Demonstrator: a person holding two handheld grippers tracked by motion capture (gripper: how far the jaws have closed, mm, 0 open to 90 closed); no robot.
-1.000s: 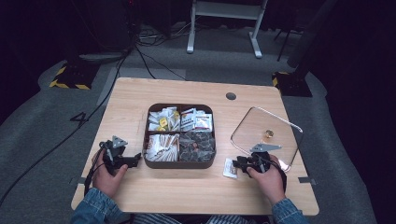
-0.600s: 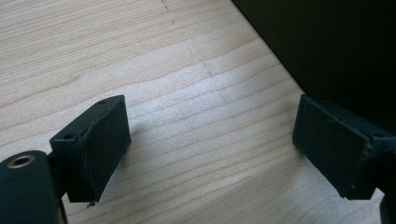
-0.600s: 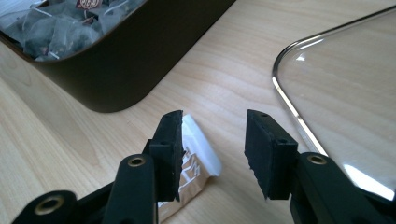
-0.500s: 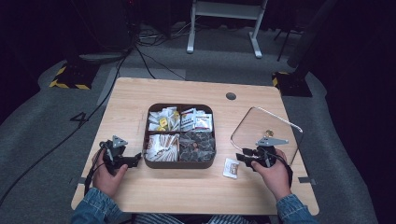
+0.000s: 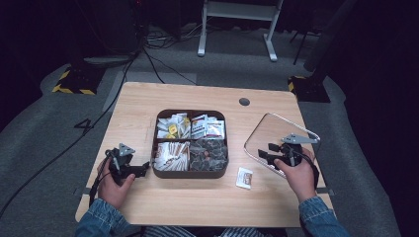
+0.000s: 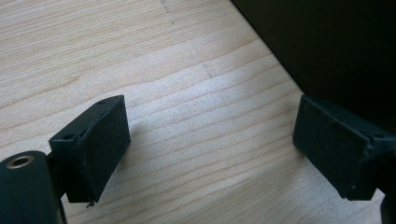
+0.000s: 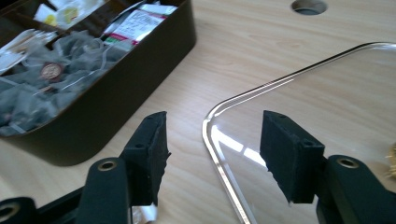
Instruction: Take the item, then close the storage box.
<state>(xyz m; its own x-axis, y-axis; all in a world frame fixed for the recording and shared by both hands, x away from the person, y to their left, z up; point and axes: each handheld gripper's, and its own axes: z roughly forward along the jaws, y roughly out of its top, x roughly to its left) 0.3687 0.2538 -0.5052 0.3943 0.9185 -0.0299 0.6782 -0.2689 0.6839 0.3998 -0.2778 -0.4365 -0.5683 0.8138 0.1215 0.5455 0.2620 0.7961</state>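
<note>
Now the right claw [image 7: 212, 158] gapes, just opening — below it a small white sachet [image 5: 244, 177], flat, faintly printed.

Denim sleeves [image 5: 96, 226], black hand-held grippers [image 5: 263, 154]

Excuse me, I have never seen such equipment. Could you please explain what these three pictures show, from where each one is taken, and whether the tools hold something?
A person sits at a wooden table and holds a hand tool with two black jaws in each hand. The high view looks down from above. There the left gripper rests beside a dark tray with four compartments of tea bags and packets. The right gripper hangs over a clear glass lid. A small white packet lies between tray and lid. The other two pictures come from cameras riding on the tools. The left gripper view shows open jaws over bare wood. The right gripper view shows jaws that have just been opening, apart from the lid's edge below them. Neither tool holds anything.
</note>
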